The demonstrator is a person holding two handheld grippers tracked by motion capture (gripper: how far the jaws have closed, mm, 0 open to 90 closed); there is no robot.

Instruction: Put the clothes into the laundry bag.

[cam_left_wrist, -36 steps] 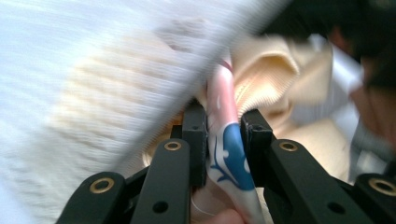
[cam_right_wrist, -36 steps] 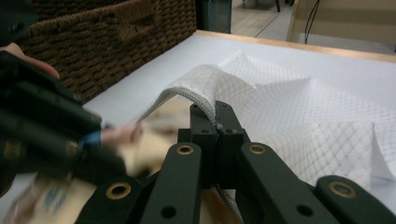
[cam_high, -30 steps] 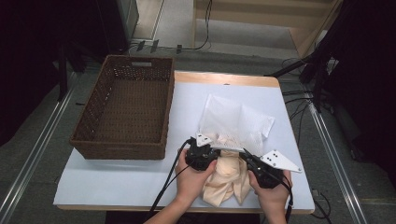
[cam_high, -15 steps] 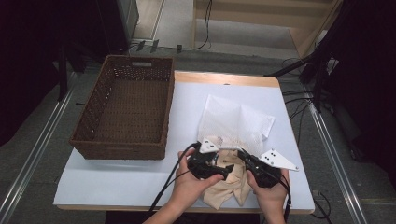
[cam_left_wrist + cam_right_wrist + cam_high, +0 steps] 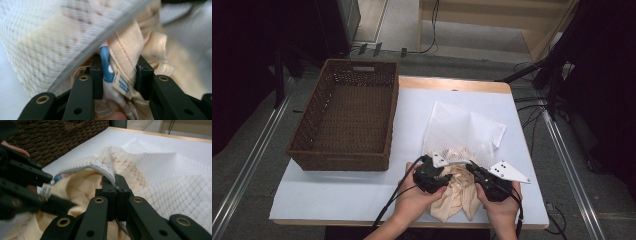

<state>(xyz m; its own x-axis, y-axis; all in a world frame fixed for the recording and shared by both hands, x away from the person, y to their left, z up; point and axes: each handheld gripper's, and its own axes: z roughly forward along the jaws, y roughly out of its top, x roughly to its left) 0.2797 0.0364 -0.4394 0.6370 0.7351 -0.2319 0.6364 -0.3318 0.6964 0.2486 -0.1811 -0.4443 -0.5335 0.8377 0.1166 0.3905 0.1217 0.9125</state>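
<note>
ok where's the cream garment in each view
High view: garment at the near table edge, between the two hands, partly inside the mesh bag.
Left gripper view: garment centre and right, its band and label between the fingers, under the bag's zipper edge.
Right gripper view: garment lower left, under the bag's opening.
Shared landmark: the mesh bag.

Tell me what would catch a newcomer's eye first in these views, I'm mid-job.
First, the two grippers working together at the table's near edge: the right gripper is shut on the zipper edge of the white mesh laundry bag, holding it up. The left gripper grips the cream garment at its label, at the bag's mouth. Then the dark wicker basket on the left side of the table.
</note>
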